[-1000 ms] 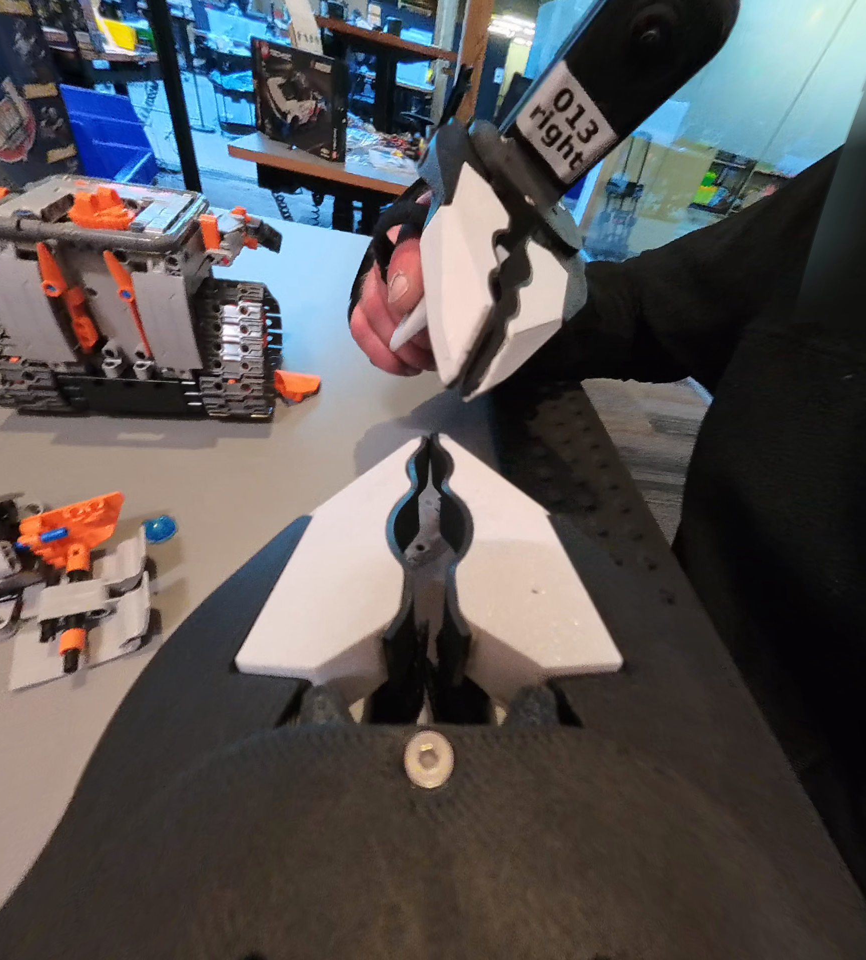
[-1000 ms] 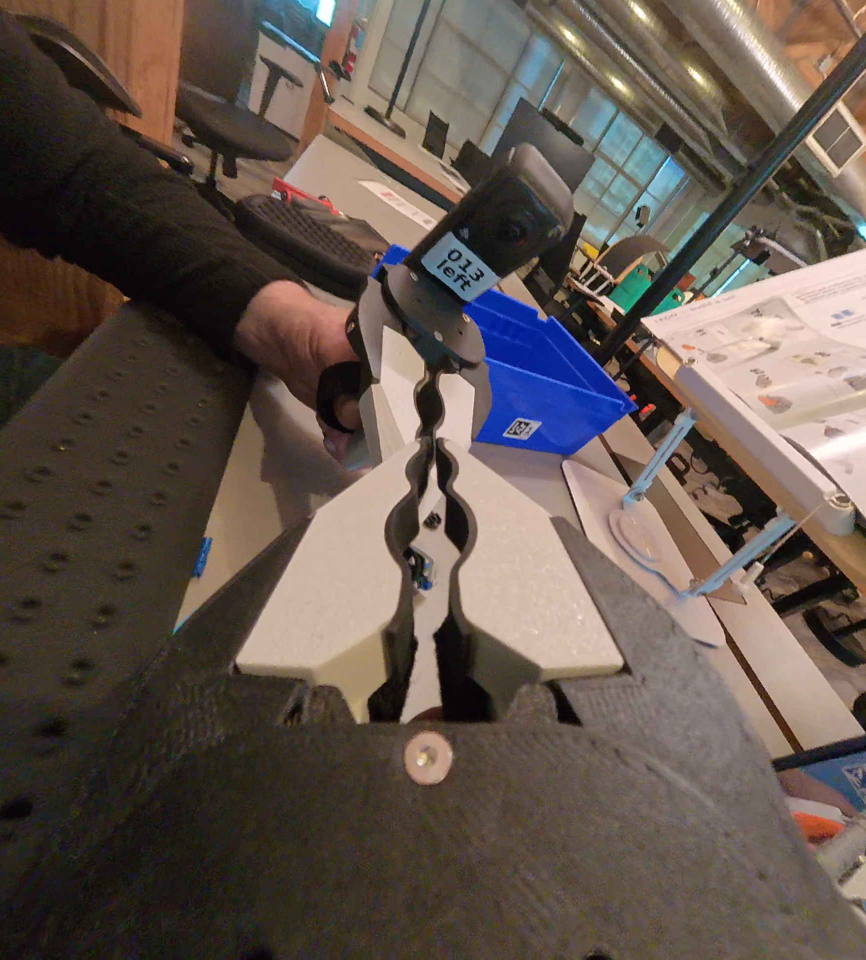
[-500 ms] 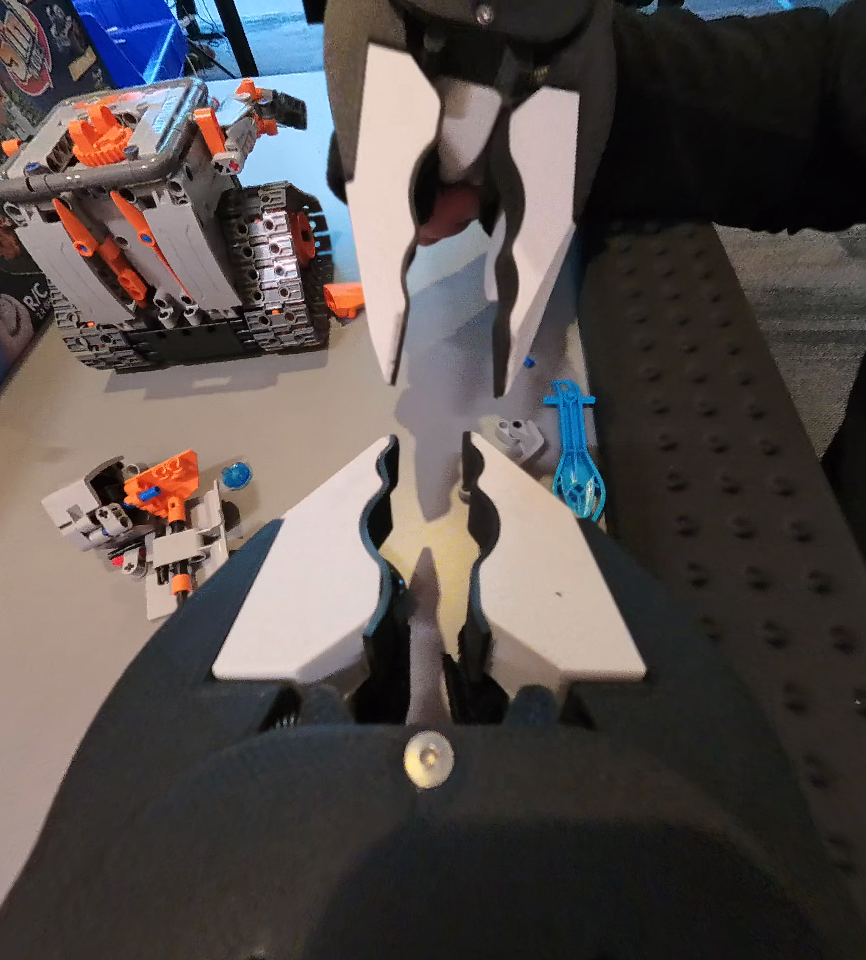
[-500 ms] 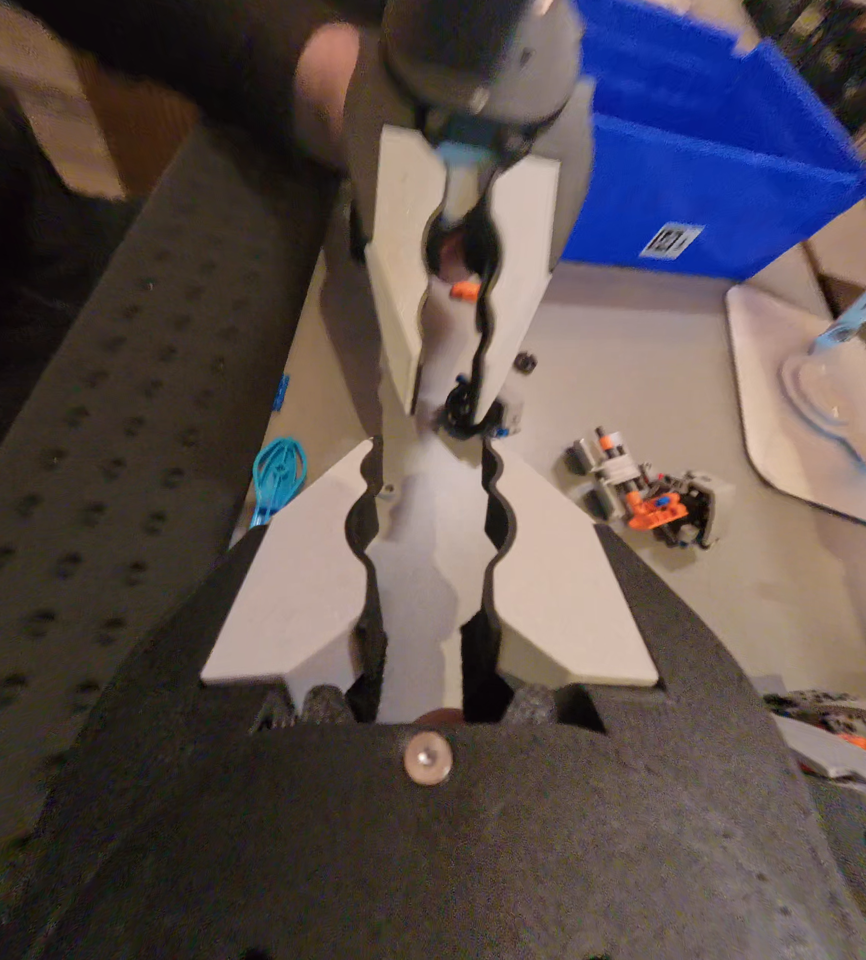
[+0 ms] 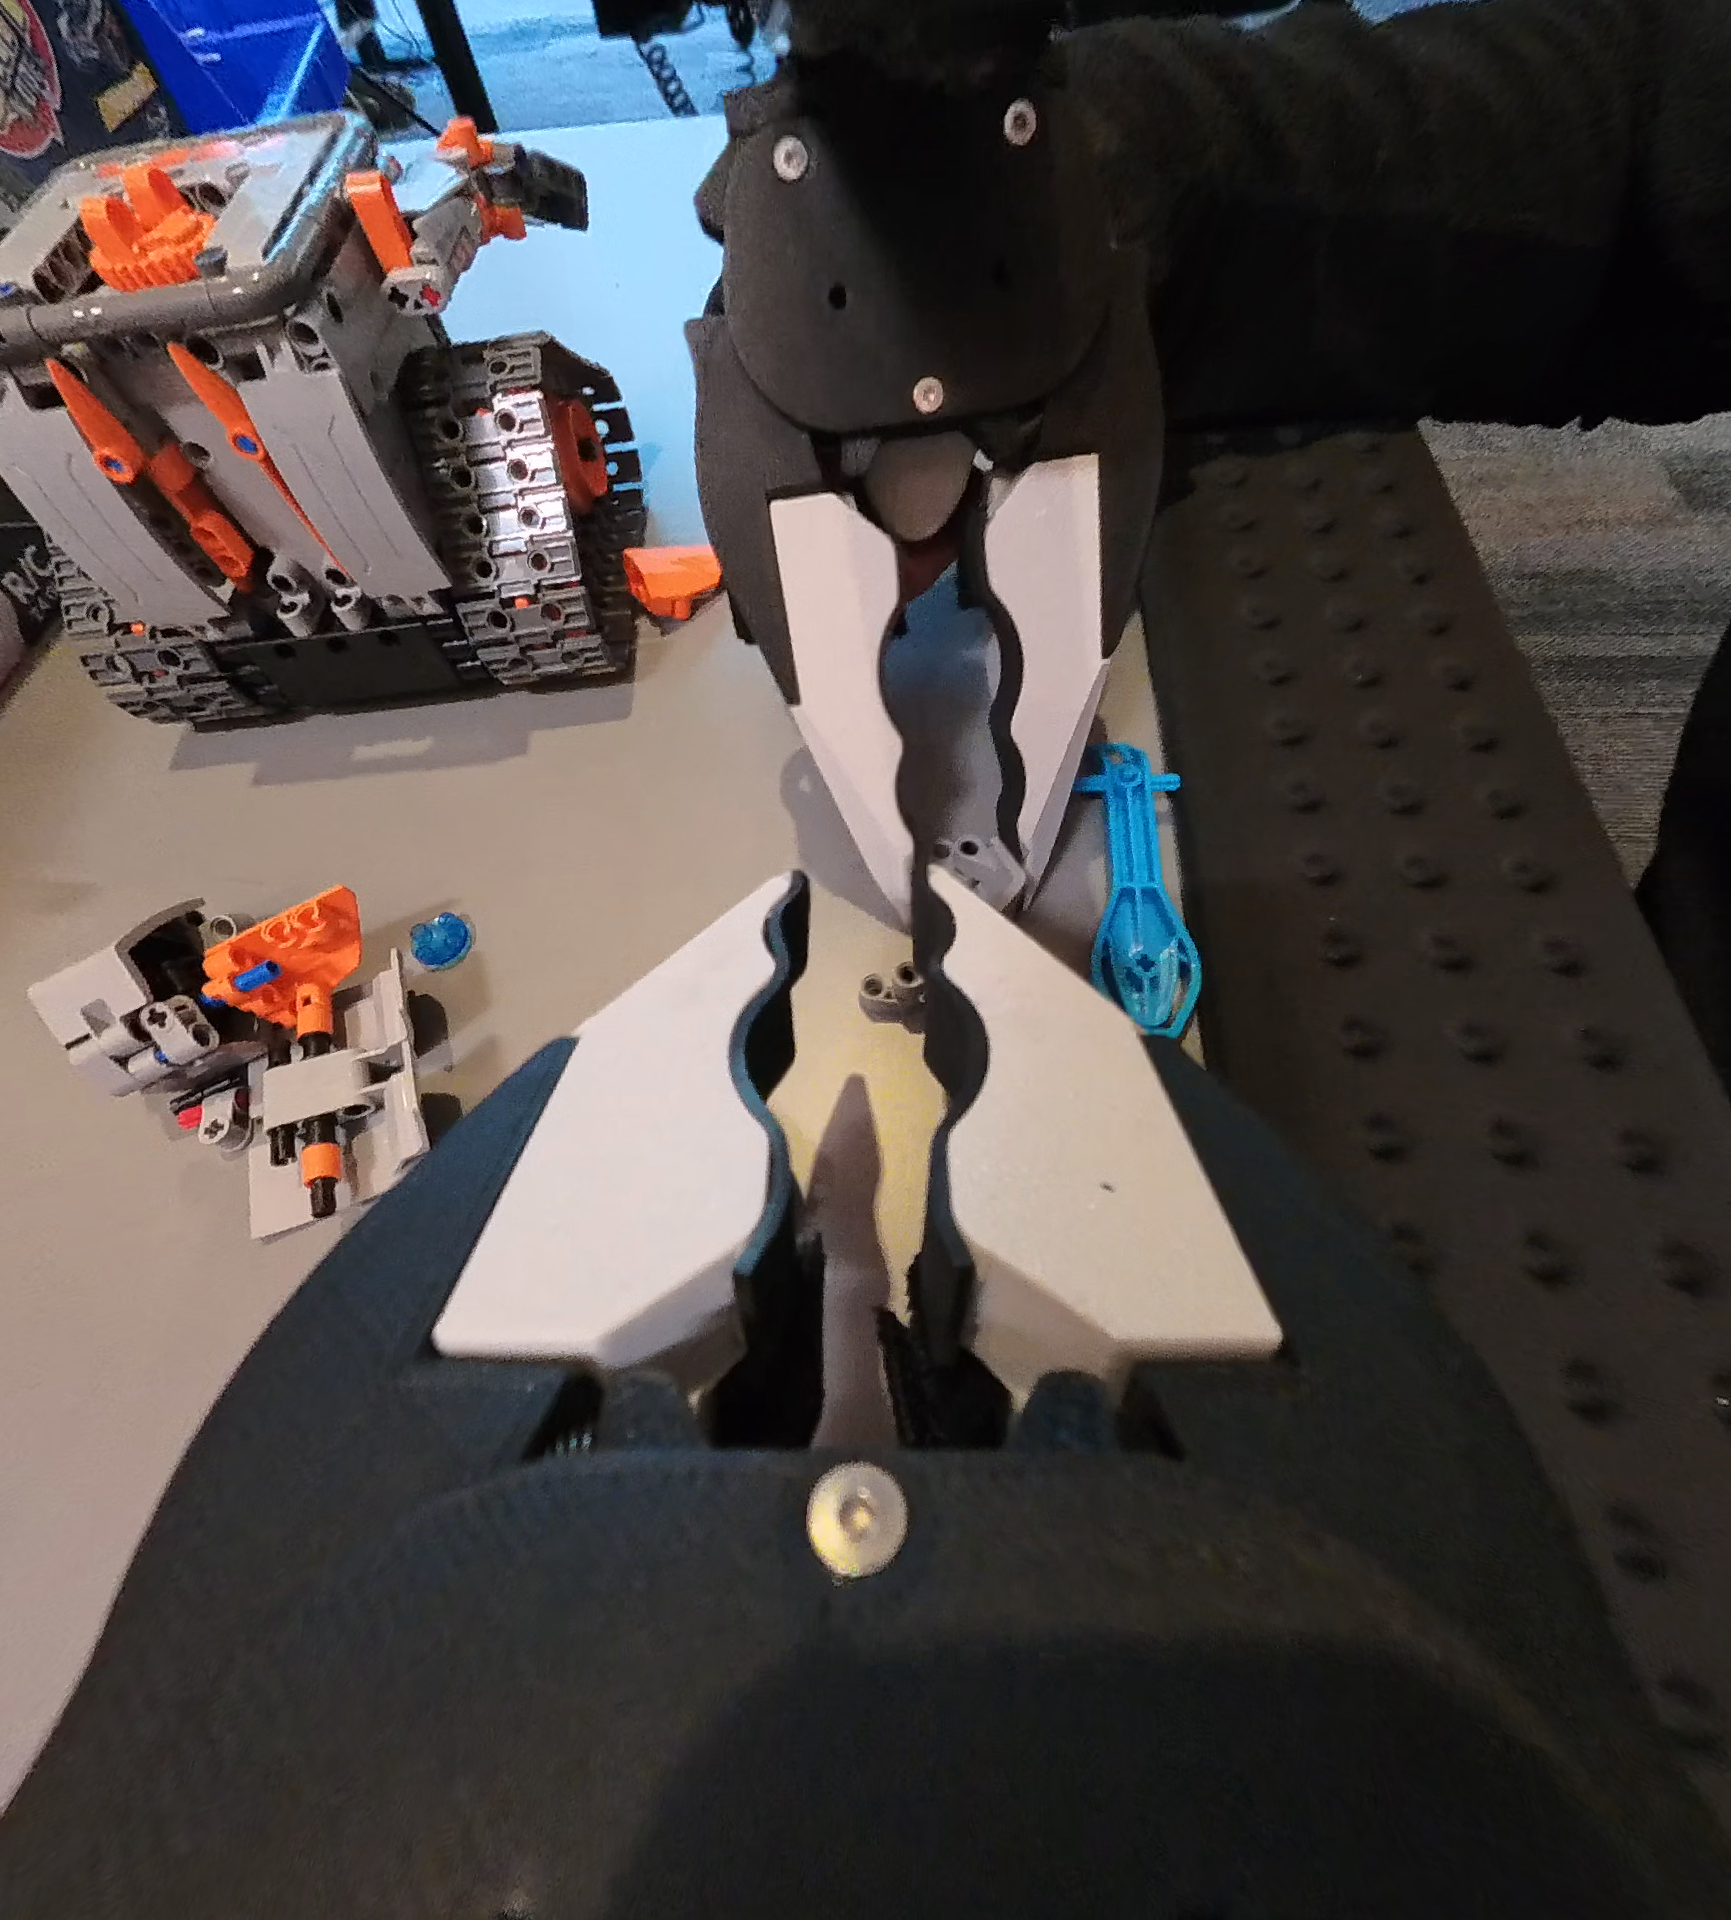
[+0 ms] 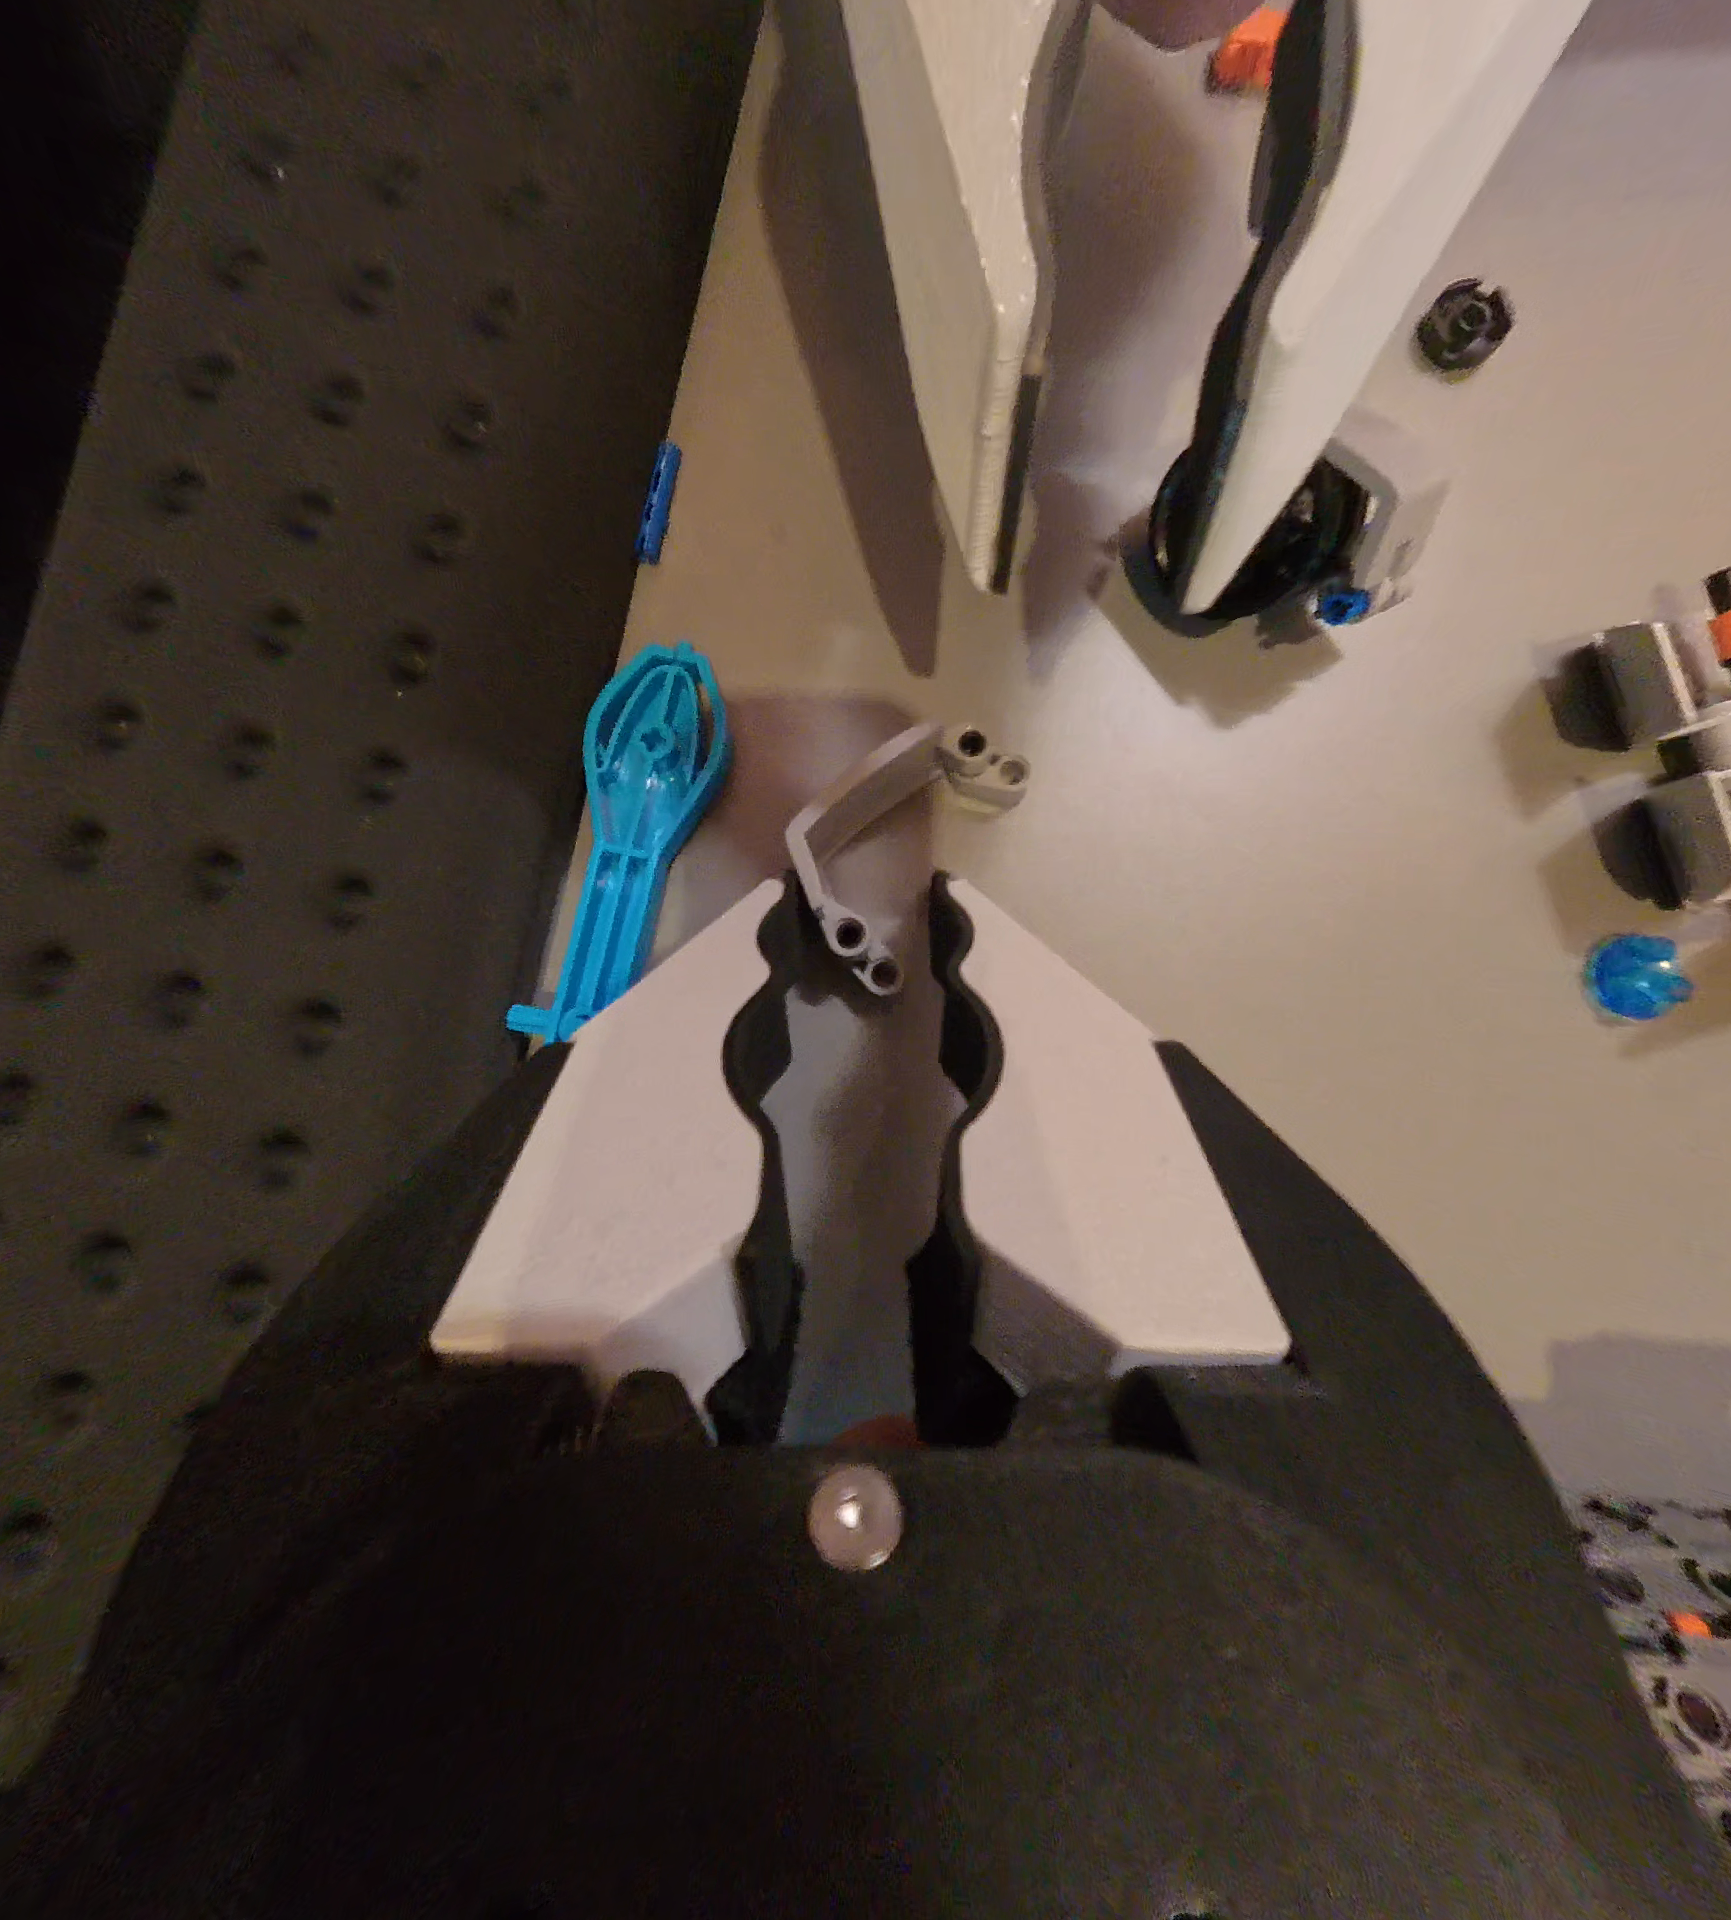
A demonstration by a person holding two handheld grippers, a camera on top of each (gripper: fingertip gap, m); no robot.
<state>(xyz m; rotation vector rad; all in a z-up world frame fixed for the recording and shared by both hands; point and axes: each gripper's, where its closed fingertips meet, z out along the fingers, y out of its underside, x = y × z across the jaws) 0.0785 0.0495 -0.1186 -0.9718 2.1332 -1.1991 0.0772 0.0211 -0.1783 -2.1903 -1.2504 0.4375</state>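
Counter, pale and flat, carries all items. A black studded mat borders it on the person's side. A large tracked brick model in grey, black and orange stands well apart from the work area. The left gripper and right gripper face each other nearly tip to tip, low over the counter. Both sets of fingers are spread and neither pinches anything. A small grey and orange sub-assembly lies off to one side. A blue lever-shaped tool lies against the mat edge, just beside the right fingers. The grey curved piece is thin and arched, with a two-hole boss at each end. It lies flat on the counter, one boss between the right fingertips and the other pointing toward the left gripper. A dark ring-shaped part with a blue pin sits under one left fingertip; contact cannot be confirmed. A blue translucent stud lies apart.

Assessed hazards: the opposed fingertips are close enough to clash. A grip on one boss alone could pivot the light curved piece out, or skid it into the blue lever-shaped tool or onto the mat.
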